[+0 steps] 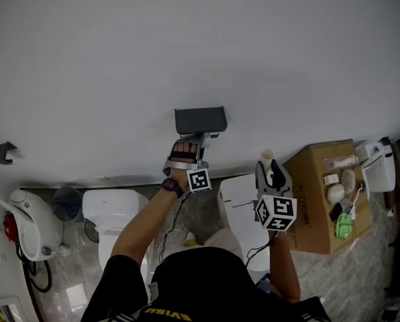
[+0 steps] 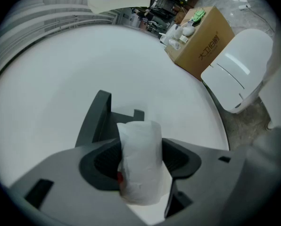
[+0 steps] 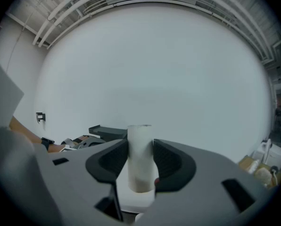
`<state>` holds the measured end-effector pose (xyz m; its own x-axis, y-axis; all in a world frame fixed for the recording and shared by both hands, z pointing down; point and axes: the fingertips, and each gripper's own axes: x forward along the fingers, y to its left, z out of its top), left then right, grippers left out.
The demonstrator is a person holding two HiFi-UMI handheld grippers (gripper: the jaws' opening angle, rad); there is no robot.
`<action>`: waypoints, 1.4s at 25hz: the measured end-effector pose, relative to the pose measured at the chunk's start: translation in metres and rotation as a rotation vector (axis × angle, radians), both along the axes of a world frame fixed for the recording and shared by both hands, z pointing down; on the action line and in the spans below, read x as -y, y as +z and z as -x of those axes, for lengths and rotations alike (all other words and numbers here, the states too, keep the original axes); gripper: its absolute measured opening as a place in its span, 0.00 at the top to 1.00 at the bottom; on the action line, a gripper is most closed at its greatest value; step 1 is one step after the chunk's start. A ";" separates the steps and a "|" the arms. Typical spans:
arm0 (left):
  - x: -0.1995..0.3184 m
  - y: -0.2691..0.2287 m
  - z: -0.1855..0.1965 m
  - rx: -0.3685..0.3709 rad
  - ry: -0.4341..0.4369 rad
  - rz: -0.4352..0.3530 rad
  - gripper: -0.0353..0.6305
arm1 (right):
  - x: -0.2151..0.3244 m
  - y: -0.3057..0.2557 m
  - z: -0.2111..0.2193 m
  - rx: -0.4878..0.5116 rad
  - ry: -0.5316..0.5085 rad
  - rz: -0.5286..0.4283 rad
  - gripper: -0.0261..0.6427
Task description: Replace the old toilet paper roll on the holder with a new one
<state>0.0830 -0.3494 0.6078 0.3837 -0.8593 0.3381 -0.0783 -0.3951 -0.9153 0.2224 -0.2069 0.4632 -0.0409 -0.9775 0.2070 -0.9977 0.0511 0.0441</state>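
Observation:
A dark grey holder [image 1: 200,121] is fixed to the white wall; in the left gripper view the holder [image 2: 99,119] sits just beyond the jaws. My left gripper [image 1: 188,145] is right below it, shut on a white toilet paper roll [image 2: 139,159] that stands upright between the pads. My right gripper [image 1: 268,165] is lower and to the right, away from the holder, shut on a slim pale tube [image 3: 140,157], also upright. The tube's top [image 1: 266,155] shows in the head view. No roll can be seen on the holder.
A white toilet [image 1: 113,213] stands below left and a second closed toilet lid [image 1: 239,196] below the grippers. A cardboard box [image 1: 317,193] with small items on top is at the right. A small dark bracket [image 1: 4,151] is on the wall at far left.

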 end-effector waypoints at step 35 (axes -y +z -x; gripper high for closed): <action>-0.032 -0.066 0.045 -0.092 -0.047 -0.139 0.48 | 0.014 -0.001 0.045 0.020 -0.100 -0.006 0.71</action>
